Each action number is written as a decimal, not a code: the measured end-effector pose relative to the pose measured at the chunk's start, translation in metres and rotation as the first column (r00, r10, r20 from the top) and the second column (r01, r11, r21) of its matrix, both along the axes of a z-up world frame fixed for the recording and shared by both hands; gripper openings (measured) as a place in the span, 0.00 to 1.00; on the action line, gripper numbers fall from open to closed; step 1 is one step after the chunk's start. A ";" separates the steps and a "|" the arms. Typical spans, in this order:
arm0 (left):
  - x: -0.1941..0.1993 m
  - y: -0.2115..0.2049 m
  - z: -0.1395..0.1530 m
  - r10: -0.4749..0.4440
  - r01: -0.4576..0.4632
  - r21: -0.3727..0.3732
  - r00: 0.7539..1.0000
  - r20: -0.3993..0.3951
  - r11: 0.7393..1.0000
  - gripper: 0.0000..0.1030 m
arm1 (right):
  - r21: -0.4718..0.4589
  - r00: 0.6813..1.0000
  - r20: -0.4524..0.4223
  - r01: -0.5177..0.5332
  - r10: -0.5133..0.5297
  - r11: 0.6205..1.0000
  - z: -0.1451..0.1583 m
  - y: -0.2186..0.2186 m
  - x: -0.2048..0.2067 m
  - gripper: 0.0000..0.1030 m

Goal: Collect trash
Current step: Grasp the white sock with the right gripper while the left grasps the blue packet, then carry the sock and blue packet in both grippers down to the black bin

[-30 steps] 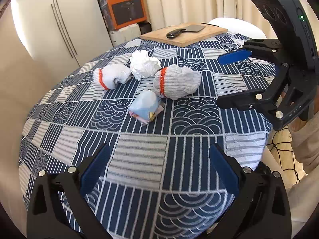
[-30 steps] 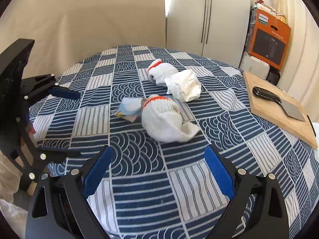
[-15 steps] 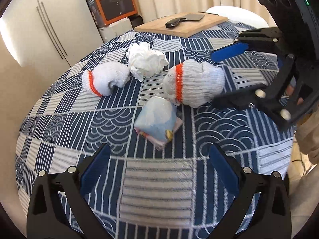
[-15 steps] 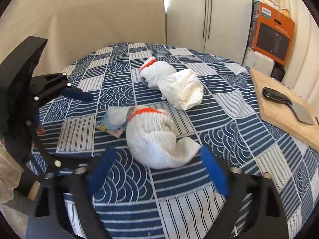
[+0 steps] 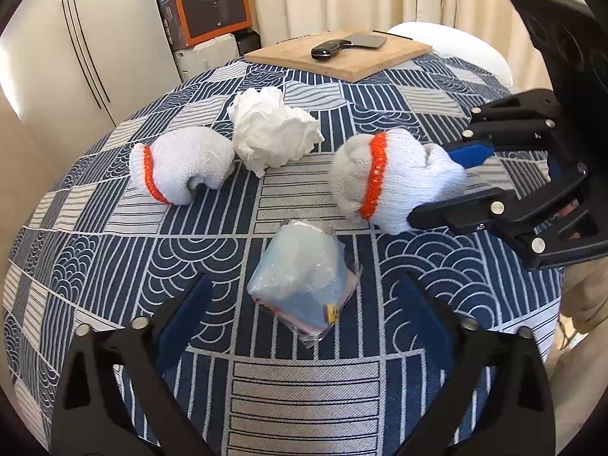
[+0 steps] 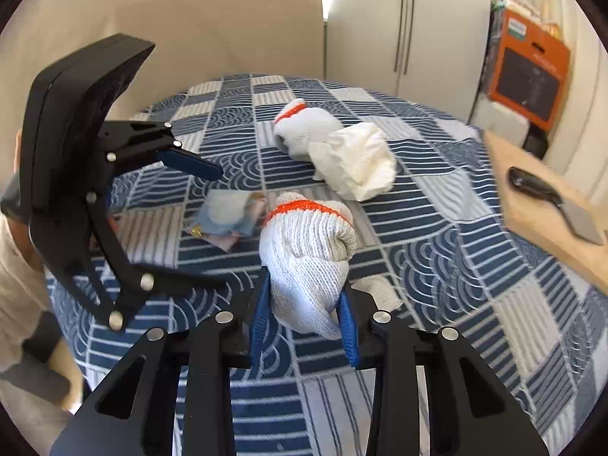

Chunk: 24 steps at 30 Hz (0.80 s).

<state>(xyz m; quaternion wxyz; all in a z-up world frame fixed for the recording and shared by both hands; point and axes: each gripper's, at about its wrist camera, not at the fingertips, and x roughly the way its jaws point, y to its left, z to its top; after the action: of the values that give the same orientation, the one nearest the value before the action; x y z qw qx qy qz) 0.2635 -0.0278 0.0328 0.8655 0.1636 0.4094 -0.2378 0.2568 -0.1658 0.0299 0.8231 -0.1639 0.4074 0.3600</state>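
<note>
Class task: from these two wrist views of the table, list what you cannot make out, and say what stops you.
- Plastic wrapper: its print is too small and crumpled in both views.
- Far glove: partly hidden by the crumpled tissue, right wrist view.
- Near glove: its fingertip end is covered by the right gripper.
- No trash bin is in view.

1. The surface wears a blue-and-white patterned cloth.
2. On it lie two gloves, crumpled paper, a plastic wrapper.
3. A wooden board sits at the far edge.

Bright daylight, fisheye-warped edges, slight motion blur.
</note>
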 end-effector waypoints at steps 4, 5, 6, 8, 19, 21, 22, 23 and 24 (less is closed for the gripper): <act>0.002 0.002 0.002 -0.015 0.013 -0.061 0.999 -0.037 0.998 0.56 | -0.026 0.999 0.034 0.019 -0.018 0.999 0.003 -0.007 -0.008 0.27; 0.003 0.002 0.003 -0.003 0.001 -0.054 0.999 -0.035 0.999 0.56 | -0.029 0.999 0.037 0.022 -0.021 0.999 0.003 -0.009 -0.009 0.27; 0.004 0.002 0.003 0.005 -0.007 -0.056 0.999 -0.039 0.998 0.56 | -0.031 0.999 0.041 0.023 -0.022 0.999 0.004 -0.010 -0.010 0.27; 0.003 0.002 0.002 0.012 -0.015 -0.057 0.999 -0.040 0.998 0.55 | -0.036 0.999 0.050 0.025 -0.023 0.999 0.005 -0.012 -0.014 0.27; -0.022 0.006 0.007 0.029 -0.030 -0.039 0.999 -0.027 0.999 0.55 | -0.050 0.997 0.076 0.023 -0.019 0.998 0.015 -0.020 -0.036 0.27; -0.030 0.006 0.010 0.029 -0.030 -0.035 0.999 -0.020 0.999 0.55 | -0.048 0.997 0.082 0.016 -0.012 0.999 0.018 -0.021 -0.041 0.27; -0.033 0.006 0.011 0.030 -0.031 -0.034 0.999 -0.017 0.999 0.55 | -0.049 0.996 0.087 0.015 -0.011 0.999 0.019 -0.021 -0.045 0.27; -0.037 0.007 0.012 0.029 -0.029 -0.034 0.999 -0.015 0.999 0.55 | -0.049 0.996 0.090 0.014 -0.009 0.999 0.021 -0.021 -0.047 0.27; -0.041 0.006 0.014 0.027 -0.027 -0.033 1.000 -0.012 0.999 0.55 | -0.047 0.996 0.092 0.008 -0.004 0.999 0.022 -0.021 -0.051 0.27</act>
<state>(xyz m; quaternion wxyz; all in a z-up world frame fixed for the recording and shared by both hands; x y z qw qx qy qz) 0.2223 -0.0218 0.0463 0.8688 0.1424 0.4127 -0.2338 0.2054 -0.1869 0.0523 0.8381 -0.1984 0.3779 0.3398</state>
